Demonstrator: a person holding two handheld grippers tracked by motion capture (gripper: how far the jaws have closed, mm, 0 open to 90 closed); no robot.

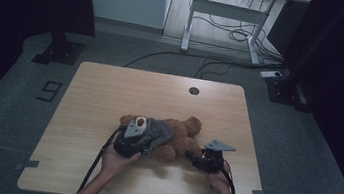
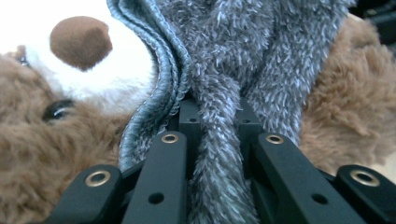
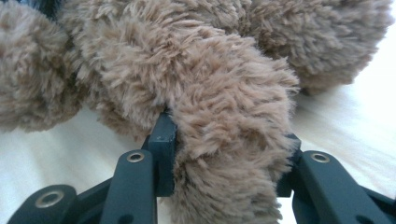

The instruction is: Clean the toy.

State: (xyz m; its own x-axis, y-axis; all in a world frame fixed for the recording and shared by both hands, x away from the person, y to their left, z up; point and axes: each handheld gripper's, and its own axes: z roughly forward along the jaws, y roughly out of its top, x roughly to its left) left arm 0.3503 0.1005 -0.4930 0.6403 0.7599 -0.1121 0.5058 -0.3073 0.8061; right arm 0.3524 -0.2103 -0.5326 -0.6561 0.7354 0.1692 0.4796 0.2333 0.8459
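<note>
You had the teddy bear [image 1: 175, 135] lying on its back on the desk [image 1: 94, 97], near the front edge and a little right of the middle, its head toward the left edge and its legs toward the right. A grey fleece garment [image 1: 157, 134] was draped over its chest and belly, bunched rather than smoothed; whether the arms were through any sleeves, the pictures did not show.

Your left gripper [image 1: 129, 144] sat at the bear's chest, just below the muzzle [image 2: 81, 42]. Its jaws were pressed together on a fold of the grey fleece [image 2: 219, 154], which ran up between them beside a stitched hem [image 2: 161, 93].

Your right gripper [image 1: 204, 161] was at the bear's lower end, toward the front right corner. A brown leg [image 3: 224, 140] lay between its jaws, and both pads appeared to bear on the fur, so it looked pinched there, though the plush was thick enough to leave that uncertain.

As a judgement: both holds were made, cloth in one, limb in the other, so the grasping part was done. The pulling of the garment along or off the body remained, and the fleece lay rumpled across the torso, so most of the work seemed to be ahead of you
</note>
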